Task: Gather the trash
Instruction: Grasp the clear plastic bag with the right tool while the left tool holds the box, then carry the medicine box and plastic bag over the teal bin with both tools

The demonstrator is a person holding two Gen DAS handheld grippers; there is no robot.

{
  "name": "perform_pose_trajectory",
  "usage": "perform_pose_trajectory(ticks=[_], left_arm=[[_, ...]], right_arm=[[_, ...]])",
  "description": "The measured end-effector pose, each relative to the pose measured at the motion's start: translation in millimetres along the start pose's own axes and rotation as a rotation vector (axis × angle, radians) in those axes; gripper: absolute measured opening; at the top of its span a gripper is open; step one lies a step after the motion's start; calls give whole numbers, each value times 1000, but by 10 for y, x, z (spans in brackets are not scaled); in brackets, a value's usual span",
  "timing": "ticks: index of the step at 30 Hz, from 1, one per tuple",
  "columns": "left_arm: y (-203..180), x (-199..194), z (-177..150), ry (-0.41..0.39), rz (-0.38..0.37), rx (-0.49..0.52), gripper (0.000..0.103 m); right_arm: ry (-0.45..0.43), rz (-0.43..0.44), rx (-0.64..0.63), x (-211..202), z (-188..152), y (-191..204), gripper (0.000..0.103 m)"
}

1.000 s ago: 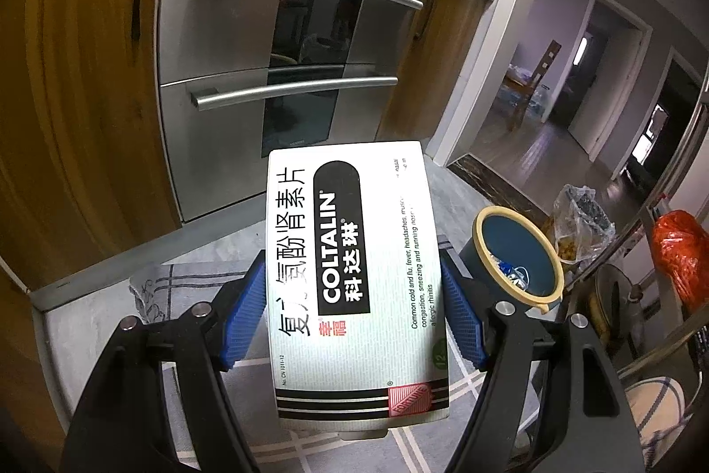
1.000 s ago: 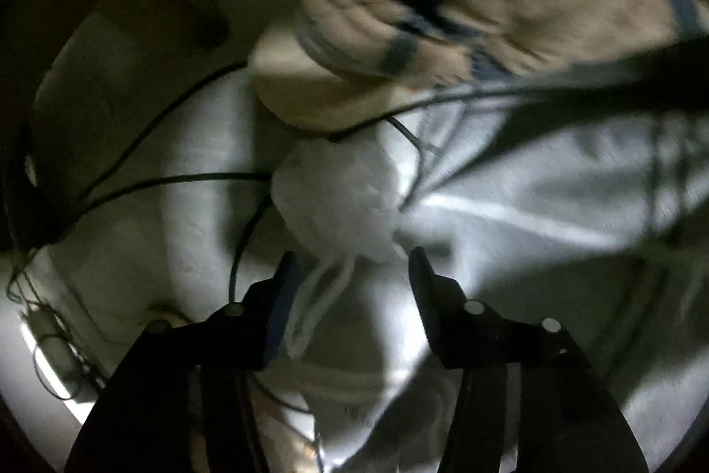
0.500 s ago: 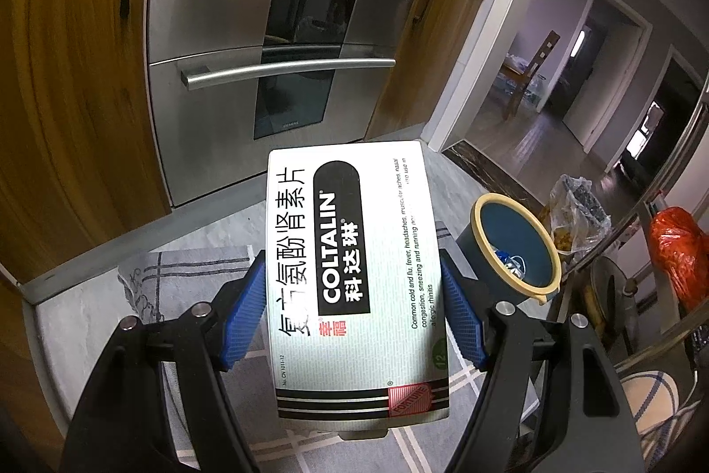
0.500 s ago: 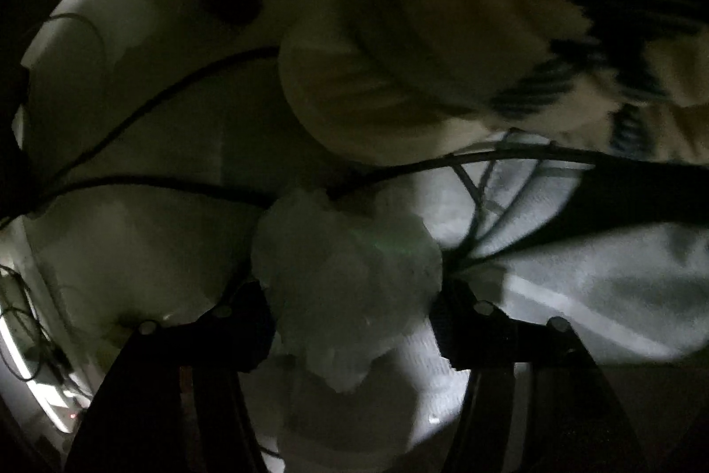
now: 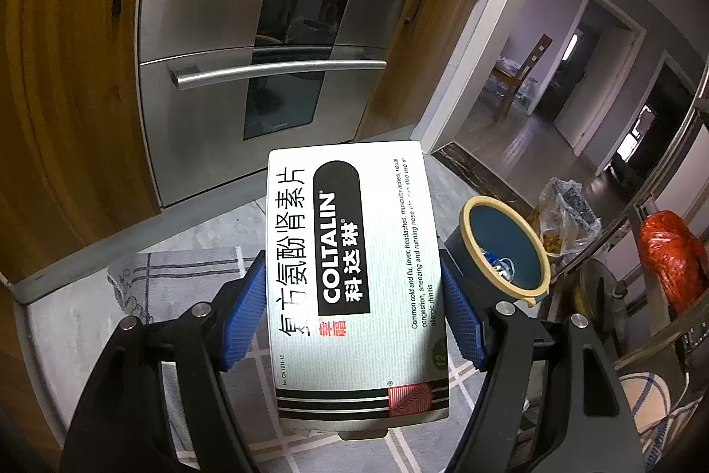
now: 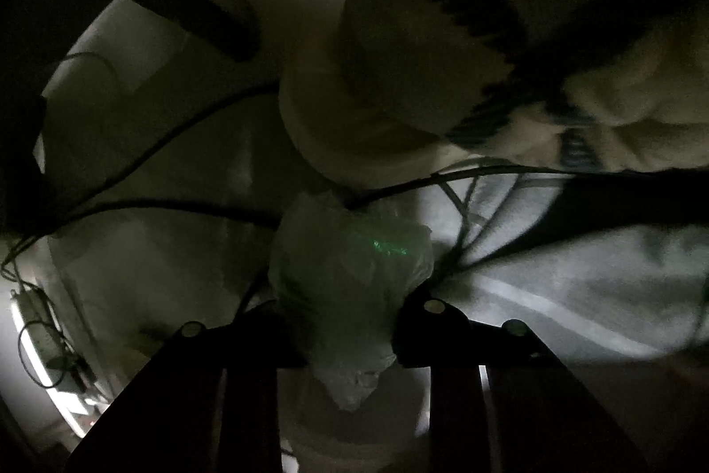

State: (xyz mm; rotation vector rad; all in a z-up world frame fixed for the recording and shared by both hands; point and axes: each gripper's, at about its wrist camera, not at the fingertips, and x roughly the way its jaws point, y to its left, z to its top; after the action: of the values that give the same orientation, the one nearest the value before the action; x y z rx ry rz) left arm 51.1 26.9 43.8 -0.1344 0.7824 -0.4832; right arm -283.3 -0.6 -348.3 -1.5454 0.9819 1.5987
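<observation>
Midway: left gripper (image 5: 354, 318) clamps the medicine box (image 5: 354, 278), held above the floor beside the bin (image 5: 505, 251), not yet dropped. Right gripper (image 6: 350, 322), dim view, seemingly pinches a crumpled wad (image 6: 350, 273).

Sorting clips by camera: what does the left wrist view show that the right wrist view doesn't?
Only left wrist: the left tongs clamped on a Coltalin medicine box, a blue bin and an oven.
Only right wrist: the right tongs around a crumpled plastic wad, in darkness among cables.
Shared: none visible.
</observation>
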Motion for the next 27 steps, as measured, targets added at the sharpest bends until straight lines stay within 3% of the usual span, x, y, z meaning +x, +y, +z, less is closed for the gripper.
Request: perform_pose_trajectory(ticks=[8,13,19,27], left_arm=[[-67,-18,17,-12,-15,10,71],[-99,-49,-16,-18,2,27,71],[-146,-41,-35,-14,21,41,71],[-252,4,-57,-2,38,65,72]], right_arm=[[26,-81,76,-503,-228,-237,25],[30,-161,222,-1034,-483,-485,24],[0,-221,289,-1790,-607,-351,23],[15,-341,305,-2481,-864,-245,23]])
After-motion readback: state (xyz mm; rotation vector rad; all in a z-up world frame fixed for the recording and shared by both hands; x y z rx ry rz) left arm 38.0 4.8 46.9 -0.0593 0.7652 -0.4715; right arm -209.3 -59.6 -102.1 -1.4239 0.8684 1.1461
